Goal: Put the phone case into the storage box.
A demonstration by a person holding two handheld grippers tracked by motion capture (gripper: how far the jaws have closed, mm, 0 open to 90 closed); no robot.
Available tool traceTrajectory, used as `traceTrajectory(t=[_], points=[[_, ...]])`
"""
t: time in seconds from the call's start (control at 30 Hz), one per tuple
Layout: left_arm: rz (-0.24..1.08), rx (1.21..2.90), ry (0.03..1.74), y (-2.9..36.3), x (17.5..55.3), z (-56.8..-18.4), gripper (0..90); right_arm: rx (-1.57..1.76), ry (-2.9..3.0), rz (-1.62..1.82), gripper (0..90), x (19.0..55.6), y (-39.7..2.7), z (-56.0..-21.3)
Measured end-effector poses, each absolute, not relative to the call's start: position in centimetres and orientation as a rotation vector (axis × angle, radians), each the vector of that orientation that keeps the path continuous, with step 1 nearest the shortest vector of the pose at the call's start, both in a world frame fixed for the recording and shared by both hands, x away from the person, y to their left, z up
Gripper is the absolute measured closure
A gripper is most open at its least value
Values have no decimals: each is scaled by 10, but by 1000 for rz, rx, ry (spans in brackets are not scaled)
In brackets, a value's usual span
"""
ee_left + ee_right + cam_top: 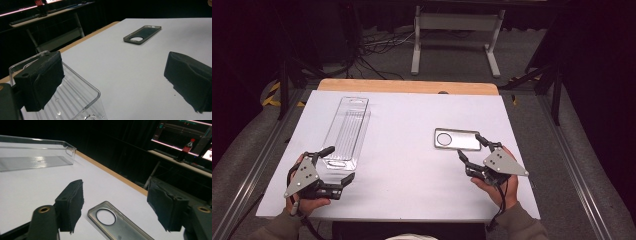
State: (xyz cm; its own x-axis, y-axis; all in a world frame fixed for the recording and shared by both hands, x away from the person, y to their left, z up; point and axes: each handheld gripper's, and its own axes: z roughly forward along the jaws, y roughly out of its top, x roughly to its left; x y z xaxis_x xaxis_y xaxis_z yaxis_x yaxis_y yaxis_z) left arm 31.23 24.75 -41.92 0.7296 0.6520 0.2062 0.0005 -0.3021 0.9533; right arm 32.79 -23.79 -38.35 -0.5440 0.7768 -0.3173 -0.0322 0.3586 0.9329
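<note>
Phone case [457, 139] lying flat on the worktop [407, 165], well right of the clear tray [346, 132]. Right hand-held gripper [472, 149] sitting just beside the case's near right end, jaws spread wide, holding nothing. Left hand-held gripper [338, 165] resting at the tray's near end, jaws likewise wide and empty. Case looking light, thin, probably flexible and slick; gripping across its long edges seems safest. Case material staying hard to judge.
</note>
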Motion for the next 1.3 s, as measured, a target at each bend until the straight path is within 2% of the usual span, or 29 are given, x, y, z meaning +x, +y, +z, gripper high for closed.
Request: traceTrajectory(t=[0.2,0.6,0.63,0.67,0.77,0.87,0.9,1.03,1.07,1.3], points=[[699,1776,516,248,313,-420,32,689,1790,1250,427,346,-239,-374],[688,1778,518,248,315,-421,31,873,1765,1260,506,406,-247,-366],[688,1779,519,247,315,-421,31,890,1770,1271,542,410,-249,-365],[695,1785,515,247,315,-421,31,890,1770,1271,542,410,-249,-365],[697,1784,513,247,315,-421,30,930,1787,1244,650,427,-252,-363],[691,1779,519,247,315,-421,31,961,1802,1235,692,436,-253,-365],[690,1782,519,247,315,-421,31,992,1825,1208,770,446,-254,-370],[687,1786,519,247,315,-421,31,1040,1865,1160,841,459,-257,-379],[685,1786,519,247,315,-422,31,1054,1880,1154,893,464,-258,-383],[683,1789,518,247,315,-422,34,1146,1939,1048,900,487,-267,-405]])
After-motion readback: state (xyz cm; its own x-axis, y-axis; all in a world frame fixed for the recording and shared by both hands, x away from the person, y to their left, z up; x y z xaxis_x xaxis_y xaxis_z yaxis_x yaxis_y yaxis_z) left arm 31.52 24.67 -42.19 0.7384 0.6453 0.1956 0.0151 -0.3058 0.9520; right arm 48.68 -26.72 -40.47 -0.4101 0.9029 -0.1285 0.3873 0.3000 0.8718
